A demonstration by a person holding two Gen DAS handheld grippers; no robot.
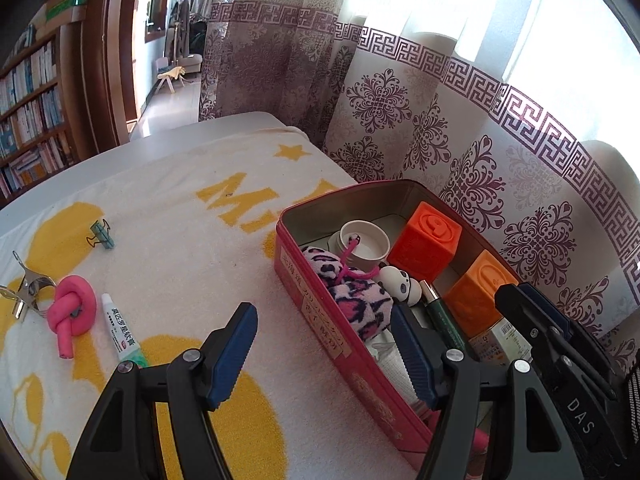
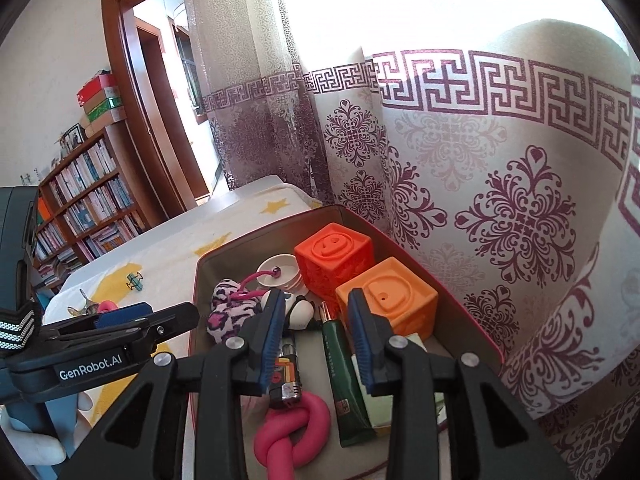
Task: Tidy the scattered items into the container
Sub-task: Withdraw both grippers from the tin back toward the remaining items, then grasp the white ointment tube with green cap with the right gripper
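The left hand-held gripper [image 1: 324, 360] is hovering spread and empty astride the red tin's [image 1: 320, 320] near wall; the right hand-held gripper [image 2: 316, 334] is standing parted over a lighter [image 2: 286, 380] inside.

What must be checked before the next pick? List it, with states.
1. Left tool empty, jaws apart: ok.
2. Right tool holds nothing, jaws apart over the lighter lying in the tin: ok.
3. Towel cleared: not ok. Tube, knot, binder clip and metal clip remain.
4. Path from left tool to tube unobstructed: ok.
5. Room in tin for four more: cannot tell; it looks crowded.
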